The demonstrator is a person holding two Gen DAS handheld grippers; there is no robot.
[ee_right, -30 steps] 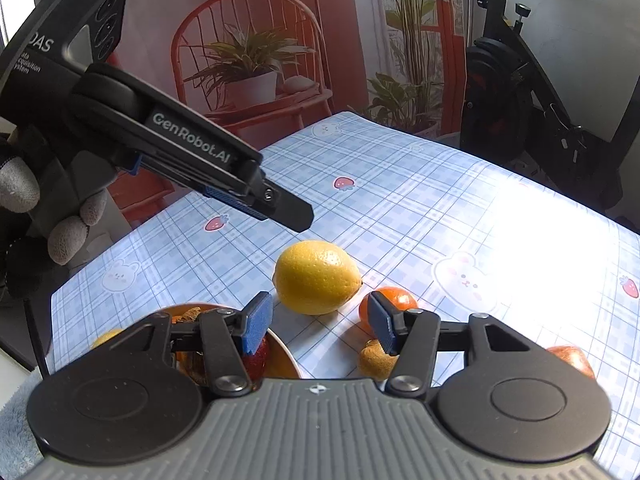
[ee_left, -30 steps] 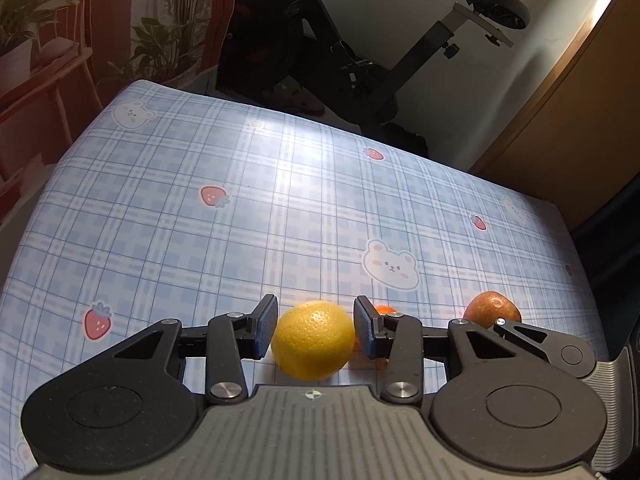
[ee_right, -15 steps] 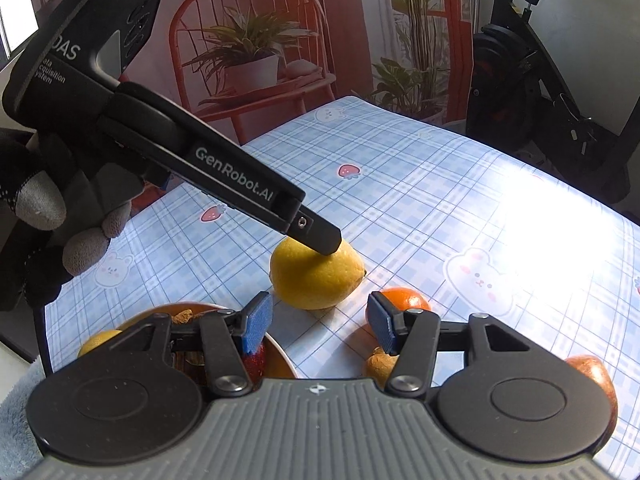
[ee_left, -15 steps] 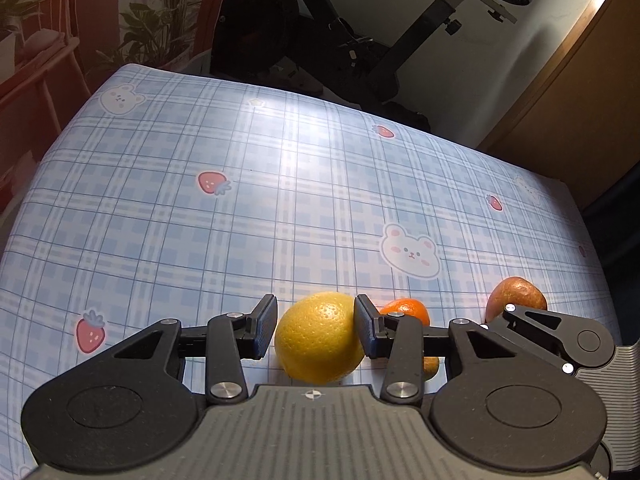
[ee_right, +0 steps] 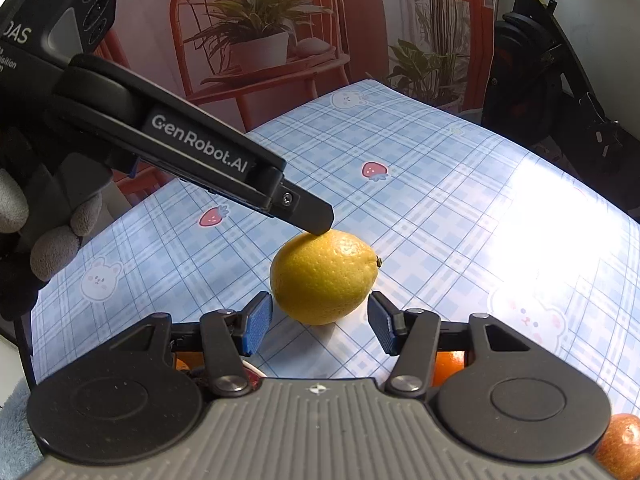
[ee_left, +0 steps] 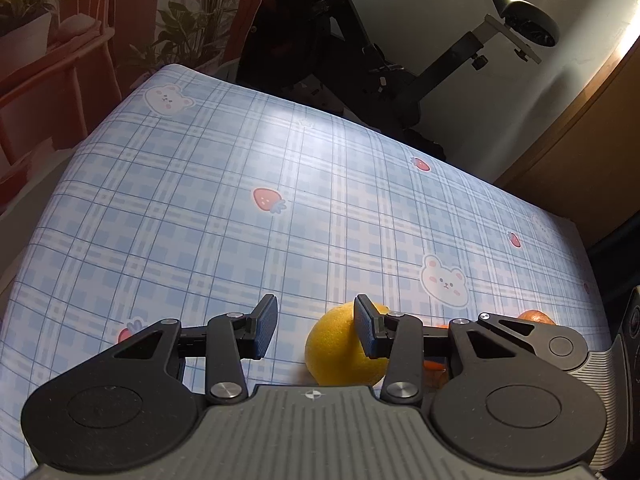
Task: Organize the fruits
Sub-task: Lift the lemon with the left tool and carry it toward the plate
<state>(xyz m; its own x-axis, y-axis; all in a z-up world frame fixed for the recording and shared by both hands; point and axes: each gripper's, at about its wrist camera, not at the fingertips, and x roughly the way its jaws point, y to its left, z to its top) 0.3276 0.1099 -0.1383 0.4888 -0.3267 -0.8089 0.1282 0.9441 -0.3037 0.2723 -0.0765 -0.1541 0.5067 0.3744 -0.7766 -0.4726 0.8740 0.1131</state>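
A yellow lemon point(ee_right: 324, 276) lies on the blue plaid tablecloth point(ee_right: 440, 208). My right gripper point(ee_right: 320, 328) is open, and the lemon sits just ahead of its fingertips, centred on the gap. My left gripper reaches in from the left above the lemon, with one fingertip point(ee_right: 316, 224) at the lemon's top. In the left wrist view my left gripper point(ee_left: 314, 330) is open with nothing between its pads. There the lemon point(ee_left: 336, 356) shows below and behind the right-hand finger point(ee_left: 366, 332).
A tangerine point(ee_right: 448, 362) and a reddish apple point(ee_right: 620, 444) lie near my right gripper's right side. A bowl's edge point(ee_right: 252, 368) with fruit peeks out behind its left finger. A gloved hand point(ee_right: 48, 248) holds the left gripper. An exercise bike point(ee_left: 360, 52) stands beyond the table.
My right gripper has moved forward, so the lemon now sits right at its fingertips. My left gripper has come down and sideways: the lemon slid from its gap to under the right-hand finger.
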